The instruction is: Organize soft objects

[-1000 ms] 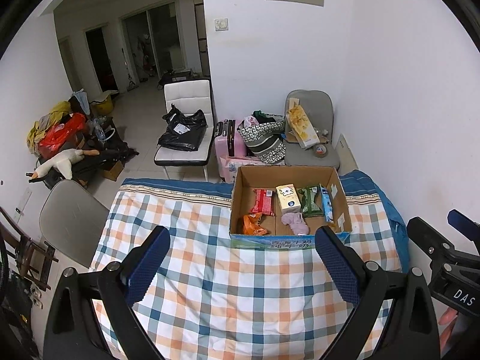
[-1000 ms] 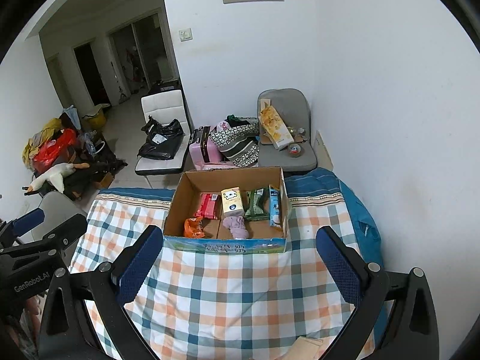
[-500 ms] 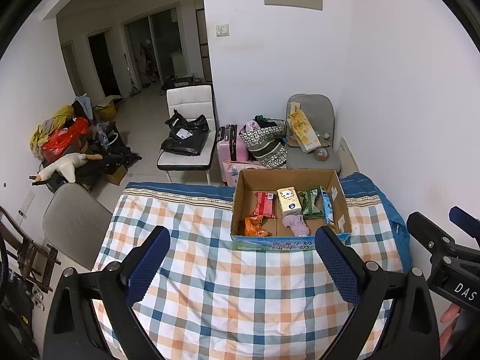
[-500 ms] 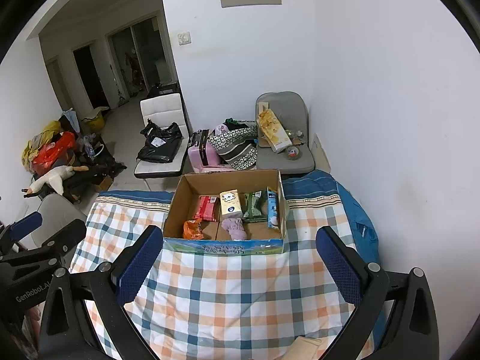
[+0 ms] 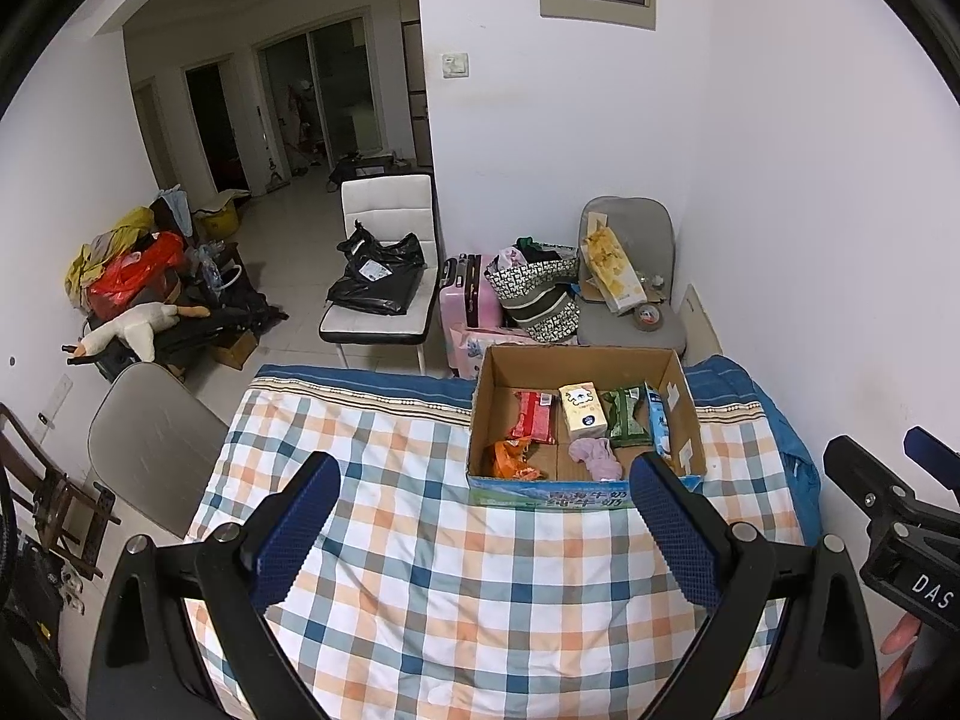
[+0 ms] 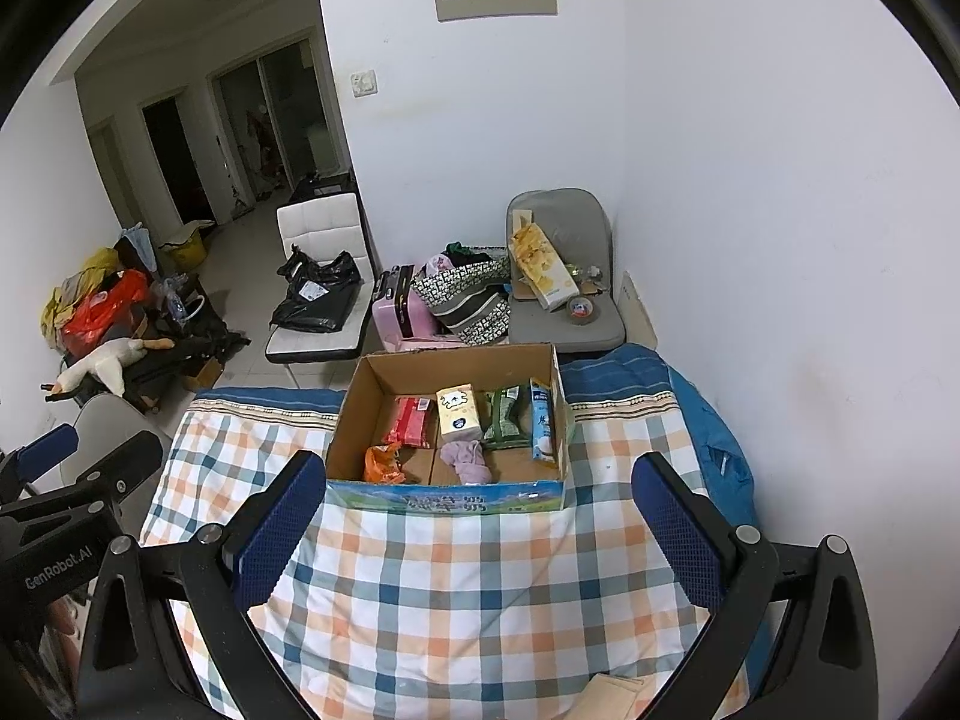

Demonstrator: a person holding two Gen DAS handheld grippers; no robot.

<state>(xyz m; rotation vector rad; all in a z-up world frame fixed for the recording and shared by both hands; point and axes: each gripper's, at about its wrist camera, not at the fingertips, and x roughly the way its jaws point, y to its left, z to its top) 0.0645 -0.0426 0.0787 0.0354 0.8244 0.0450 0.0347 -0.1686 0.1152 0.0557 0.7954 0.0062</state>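
Note:
An open cardboard box point(image 5: 684, 396) point(image 6: 351, 414) stands at the far side of a checked cloth point(image 5: 450, 570) point(image 6: 480, 588). Inside lie a red packet point(image 5: 534, 417) point(image 6: 411, 420), a yellow tissue pack point(image 5: 585, 411) point(image 6: 459, 414), a green packet point(image 5: 627, 417) point(image 6: 504, 417), a blue carton point(image 5: 657, 426) point(image 6: 540, 420), an orange bag point(image 5: 513, 459) point(image 6: 384, 462) and a pink cloth point(image 5: 594, 456) point(image 6: 465, 459). My left gripper point(image 5: 483, 516) and right gripper point(image 6: 480, 516) are both open and empty, held above the cloth in front of the box.
A white wall runs along the right. Behind the table stand a white chair with a black bag point(image 5: 378, 276), a pink suitcase point(image 5: 468, 294) and a grey chair point(image 5: 630, 276) with clutter. A grey chair point(image 5: 150, 438) is at the left edge. A cardboard piece point(image 6: 618, 693) lies near me.
Both views have tilted slightly, so the box sits a little lower in frame. The grippers stay open and the box contents have not moved.

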